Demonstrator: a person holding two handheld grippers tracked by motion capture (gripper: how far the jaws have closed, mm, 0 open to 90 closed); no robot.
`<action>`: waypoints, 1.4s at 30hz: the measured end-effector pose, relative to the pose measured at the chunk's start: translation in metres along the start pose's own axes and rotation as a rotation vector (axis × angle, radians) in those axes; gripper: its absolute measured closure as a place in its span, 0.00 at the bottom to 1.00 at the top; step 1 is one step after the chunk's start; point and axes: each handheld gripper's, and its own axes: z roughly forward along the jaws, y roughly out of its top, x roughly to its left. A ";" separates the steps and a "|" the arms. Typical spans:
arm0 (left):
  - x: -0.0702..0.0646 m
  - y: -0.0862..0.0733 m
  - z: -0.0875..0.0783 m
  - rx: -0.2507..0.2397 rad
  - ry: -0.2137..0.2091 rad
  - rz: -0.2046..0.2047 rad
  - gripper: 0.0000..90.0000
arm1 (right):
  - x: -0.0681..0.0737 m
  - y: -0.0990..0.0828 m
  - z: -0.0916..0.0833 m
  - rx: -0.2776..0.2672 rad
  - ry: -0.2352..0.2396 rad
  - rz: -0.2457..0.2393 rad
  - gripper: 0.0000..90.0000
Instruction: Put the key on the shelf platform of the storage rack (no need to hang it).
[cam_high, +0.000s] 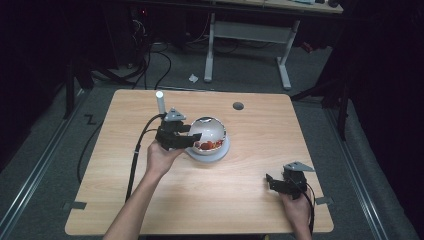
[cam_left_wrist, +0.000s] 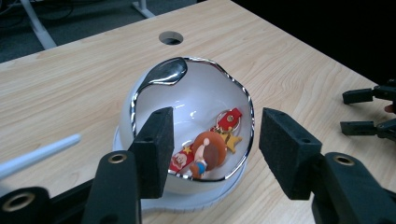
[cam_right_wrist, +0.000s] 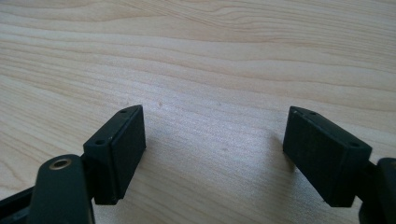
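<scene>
A white bowl (cam_high: 212, 131) with a silver rim lies tilted on a pale saucer (cam_high: 222, 151) near the table's middle. In the left gripper view the bowl (cam_left_wrist: 196, 88) holds small toys: a round-headed figure (cam_left_wrist: 208, 151), a red keychain (cam_left_wrist: 229, 119) and a gold star (cam_left_wrist: 232, 140). My left gripper (cam_high: 196, 136) is open at the bowl's near rim, and its left pad (cam_left_wrist: 156, 149) overlaps the rim's left side. My right gripper (cam_high: 271, 182) rests open at the front right, over bare wood (cam_right_wrist: 212, 154).
A white cylinder (cam_high: 160, 102) stands upright just behind the left gripper, and shows as a pale rod (cam_left_wrist: 37, 156) in the left gripper view. A round cable hole (cam_high: 238, 106) sits at the table's back. The right gripper's jaws (cam_left_wrist: 369, 109) appear far right there.
</scene>
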 end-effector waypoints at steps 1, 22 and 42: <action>0.000 0.000 0.000 0.000 0.000 0.000 0.49 | 0.000 0.000 0.000 0.000 0.000 0.000 0.24; 0.007 -0.019 -0.074 -0.085 0.055 -0.032 0.46 | 0.000 0.000 0.000 0.000 0.000 -0.002 0.24; 0.021 -0.048 -0.124 -0.156 0.109 -0.110 0.43 | 0.000 0.000 0.000 0.000 0.000 -0.001 0.24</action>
